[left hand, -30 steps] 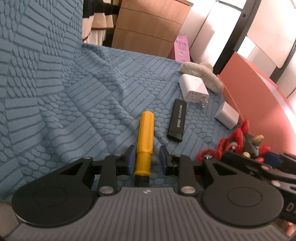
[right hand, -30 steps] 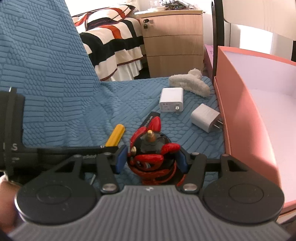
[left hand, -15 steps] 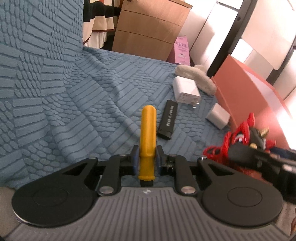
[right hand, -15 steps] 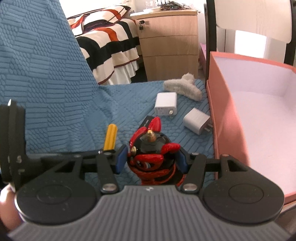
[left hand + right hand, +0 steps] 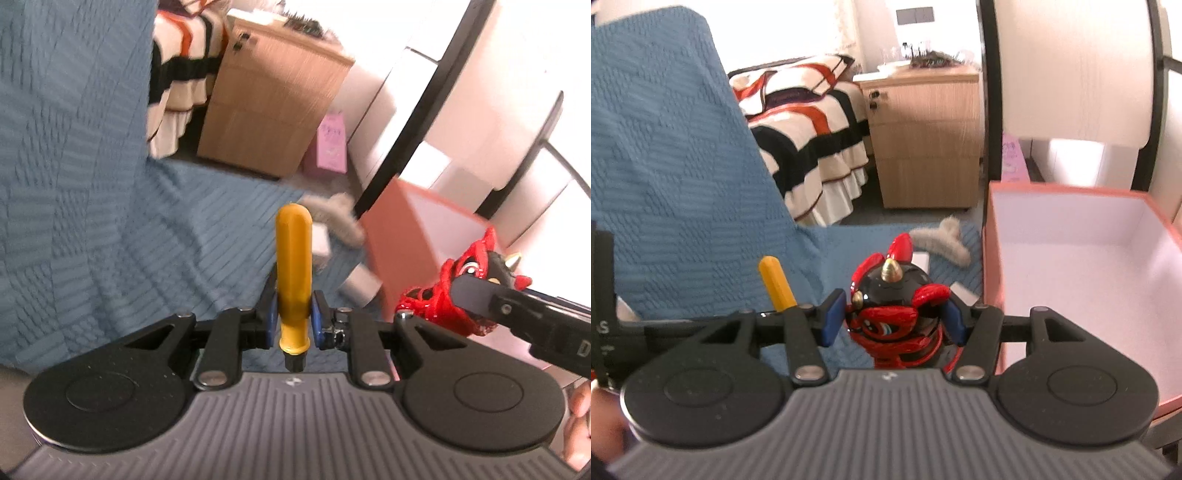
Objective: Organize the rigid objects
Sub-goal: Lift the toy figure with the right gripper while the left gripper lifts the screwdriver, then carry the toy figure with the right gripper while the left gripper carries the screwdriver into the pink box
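**Both tongs loaded beside the box**

While the left tongs (image 5: 294, 314) clench the yellow-handled screwdriver (image 5: 294, 266) low on its handle, the rounded end of that handle points up and away from the camera, and its dark metal collar pokes out below the blue pads. The tool hangs above the blue quilted cover (image 5: 92, 221) and is not touching it. To the right in the same view, the right tongs (image 5: 892, 319) come in from the side, gripping the red and black figurine (image 5: 897, 306) between their blue pads; the figurine fills the gap, with its gold horn and red ears standing above the fingers. Just right of the figurine stands the open salmon-pink box (image 5: 991, 258), its pale inside bare as far as can be seen. A fluffy beige hair claw (image 5: 942, 240) lies on the cover near the box's far corner, with white chargers (image 5: 364, 284) partly hidden behind the held things. Motion blur softens the left view.
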`<move>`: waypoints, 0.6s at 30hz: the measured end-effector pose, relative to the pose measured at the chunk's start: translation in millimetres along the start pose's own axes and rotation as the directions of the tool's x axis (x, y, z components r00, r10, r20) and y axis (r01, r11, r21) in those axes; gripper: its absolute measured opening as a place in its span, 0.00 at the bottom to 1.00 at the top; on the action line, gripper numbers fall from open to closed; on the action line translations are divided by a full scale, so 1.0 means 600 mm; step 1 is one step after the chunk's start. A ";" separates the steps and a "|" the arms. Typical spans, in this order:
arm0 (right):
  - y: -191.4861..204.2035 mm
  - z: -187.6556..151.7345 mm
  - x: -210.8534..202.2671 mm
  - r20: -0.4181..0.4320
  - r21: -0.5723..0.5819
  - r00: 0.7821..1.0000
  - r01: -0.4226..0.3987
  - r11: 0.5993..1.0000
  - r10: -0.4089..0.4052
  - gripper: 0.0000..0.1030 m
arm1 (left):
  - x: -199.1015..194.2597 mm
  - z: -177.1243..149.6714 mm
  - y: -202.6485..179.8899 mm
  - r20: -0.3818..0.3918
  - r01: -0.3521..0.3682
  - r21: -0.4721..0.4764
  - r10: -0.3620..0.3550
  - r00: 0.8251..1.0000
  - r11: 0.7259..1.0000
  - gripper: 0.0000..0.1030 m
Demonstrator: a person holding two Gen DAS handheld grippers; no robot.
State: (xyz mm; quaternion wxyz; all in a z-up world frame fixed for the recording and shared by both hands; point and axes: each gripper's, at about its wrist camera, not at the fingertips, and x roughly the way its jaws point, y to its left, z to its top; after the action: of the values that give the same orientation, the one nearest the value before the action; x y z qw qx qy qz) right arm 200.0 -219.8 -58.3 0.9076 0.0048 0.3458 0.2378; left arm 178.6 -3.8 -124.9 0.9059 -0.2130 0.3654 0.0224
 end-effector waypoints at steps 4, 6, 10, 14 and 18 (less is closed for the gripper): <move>-0.005 0.029 -0.030 0.036 0.004 0.999 0.013 1.000 -0.013 0.56 | -0.035 0.030 -0.036 0.033 0.026 0.032 -0.027 0.999 0.999 0.21; -0.009 0.043 -0.044 0.050 0.007 0.998 0.026 1.000 -0.026 0.56 | -0.048 0.045 -0.052 0.045 0.035 0.046 -0.038 0.998 0.998 0.21; -0.022 0.065 -0.067 0.080 0.021 0.996 0.034 0.999 -0.035 0.56 | -0.068 0.076 -0.079 0.058 0.064 0.051 -0.067 0.996 0.997 0.21; -0.039 0.084 -0.087 0.105 0.028 0.993 0.048 0.998 -0.051 0.56 | -0.085 0.103 -0.116 0.076 0.100 0.064 -0.105 0.992 0.993 0.21; -0.064 0.102 -0.100 0.134 0.048 0.989 0.060 0.997 -0.066 0.56 | -0.092 0.124 -0.163 0.089 0.123 0.087 -0.130 0.987 0.989 0.21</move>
State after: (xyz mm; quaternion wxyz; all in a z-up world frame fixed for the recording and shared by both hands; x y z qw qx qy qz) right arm 216.4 -270.7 19.2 0.9358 0.0299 0.2883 0.2005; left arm 205.8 -56.2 -4.1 0.9297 -0.1974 0.3084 -0.0399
